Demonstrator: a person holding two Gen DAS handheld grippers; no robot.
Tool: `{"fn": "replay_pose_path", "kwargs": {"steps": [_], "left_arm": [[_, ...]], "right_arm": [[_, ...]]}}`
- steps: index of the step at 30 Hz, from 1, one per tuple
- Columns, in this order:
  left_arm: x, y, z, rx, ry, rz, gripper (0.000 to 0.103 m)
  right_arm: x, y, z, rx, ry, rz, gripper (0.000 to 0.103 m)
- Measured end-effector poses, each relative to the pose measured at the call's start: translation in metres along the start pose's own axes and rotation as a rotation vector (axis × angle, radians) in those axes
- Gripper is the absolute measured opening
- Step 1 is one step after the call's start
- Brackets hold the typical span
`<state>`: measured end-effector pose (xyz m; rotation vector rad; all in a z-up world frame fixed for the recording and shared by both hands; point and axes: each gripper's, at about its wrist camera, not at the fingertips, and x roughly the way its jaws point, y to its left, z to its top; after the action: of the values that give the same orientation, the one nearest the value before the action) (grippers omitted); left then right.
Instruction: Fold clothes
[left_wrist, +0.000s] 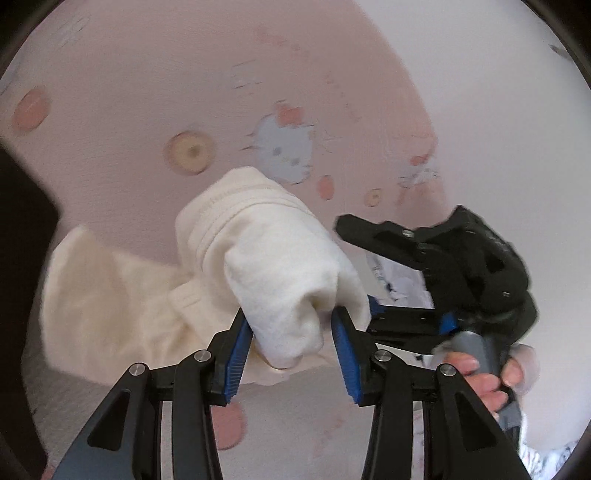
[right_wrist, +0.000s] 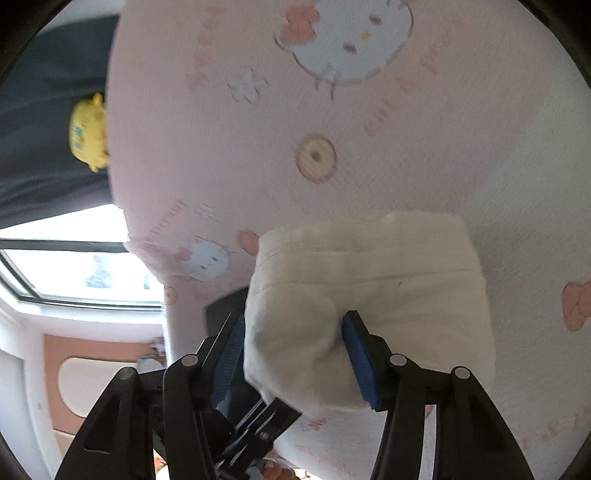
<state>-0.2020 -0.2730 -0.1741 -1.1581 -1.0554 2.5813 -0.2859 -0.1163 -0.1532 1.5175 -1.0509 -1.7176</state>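
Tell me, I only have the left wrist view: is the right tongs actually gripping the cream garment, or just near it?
Observer: Gripping. In the right wrist view the right tongs has its blue pads pressed into a bunched fold of the cream garment.
Operator: Is the left tongs visible from that side?
Observer: Partly. Its black tips show just below the right tongs, low in the picture. It is shut on the garment too.
Operator: Anything beyond the pink sheet that I can't see?
Observer: Yes. A yellow plush toy sits on dark fabric past the edge of the pink sheet, with a window below it in the picture.
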Motion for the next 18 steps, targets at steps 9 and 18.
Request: {"fn": "replay_pose_path", "kwargs": {"steps": [9, 18], "left_arm": [[-0.003, 0.022, -0.022, -0.004, 0.108, 0.230, 0.051], [-0.020, -0.010, -0.022, 0.157, 0.059, 0.421, 0.057]], "right_arm": [[0.044, -0.004, -0.018, -0.067, 0.108, -0.075, 0.054], [0.013, 0.011, -0.014, -0.190, 0.148, -0.179, 0.064]]}}
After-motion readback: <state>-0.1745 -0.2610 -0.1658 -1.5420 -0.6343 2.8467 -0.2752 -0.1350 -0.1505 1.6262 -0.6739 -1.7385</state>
